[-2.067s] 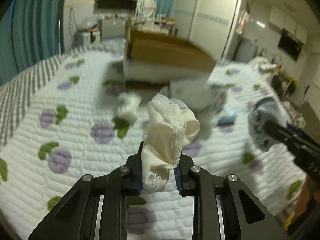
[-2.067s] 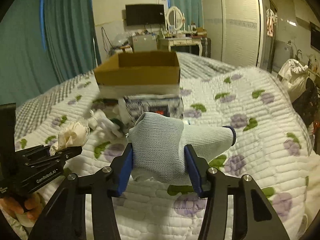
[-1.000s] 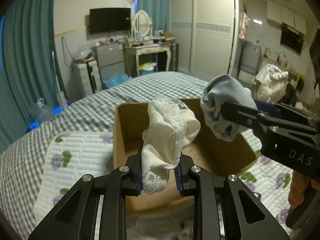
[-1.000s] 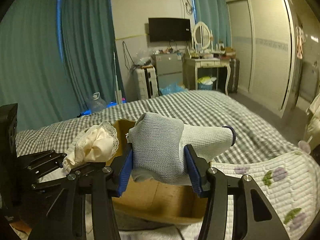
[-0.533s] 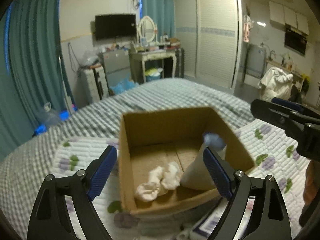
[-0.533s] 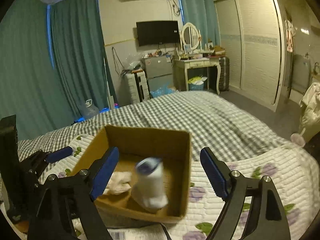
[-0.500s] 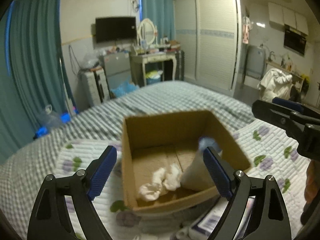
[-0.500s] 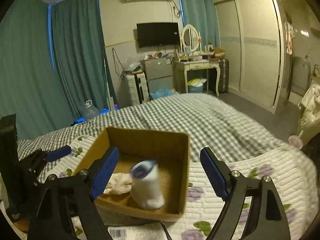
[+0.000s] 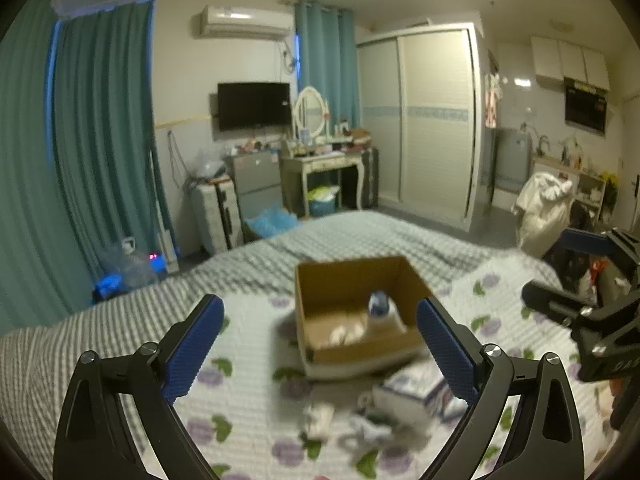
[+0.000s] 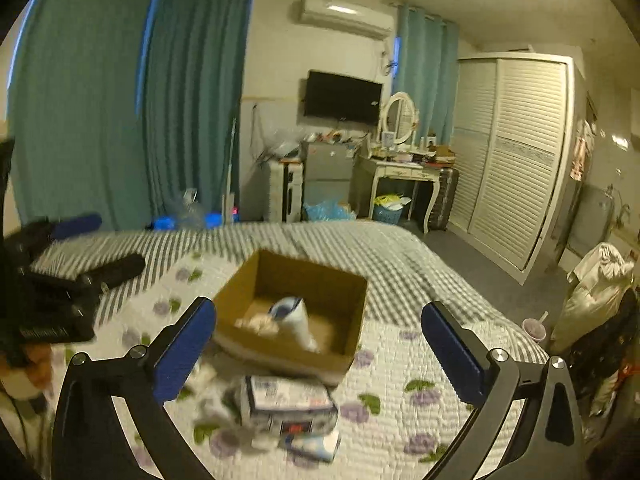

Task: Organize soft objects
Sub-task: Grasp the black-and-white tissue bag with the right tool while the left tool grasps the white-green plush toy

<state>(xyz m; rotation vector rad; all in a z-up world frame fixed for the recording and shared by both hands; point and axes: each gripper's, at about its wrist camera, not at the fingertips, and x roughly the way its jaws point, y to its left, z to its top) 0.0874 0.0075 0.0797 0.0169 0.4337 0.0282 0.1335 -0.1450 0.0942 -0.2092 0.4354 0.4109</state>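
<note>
We hold both grippers, left gripper (image 9: 318, 346) and right gripper (image 10: 318, 346), spread wide and empty above the cardboard box (image 10: 340, 356), where the sock (image 10: 294, 318) and lace cloth (image 10: 258, 324) lie sorted.

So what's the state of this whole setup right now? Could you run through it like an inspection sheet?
Surface: quilt with purple flower print over a grey checked bedspread.
Job's things: cardboard box open on the quilt, holding a grey sock and a cream lace cloth.
Clutter: printed package and small pale items, blurred, in front of the box.
Grippers: left gripper open, empty; right gripper open, empty.
Cables: a few wires on the wall near the television, too small to follow.
Surroundings: teal curtains, wardrobe, dressing table.
</note>
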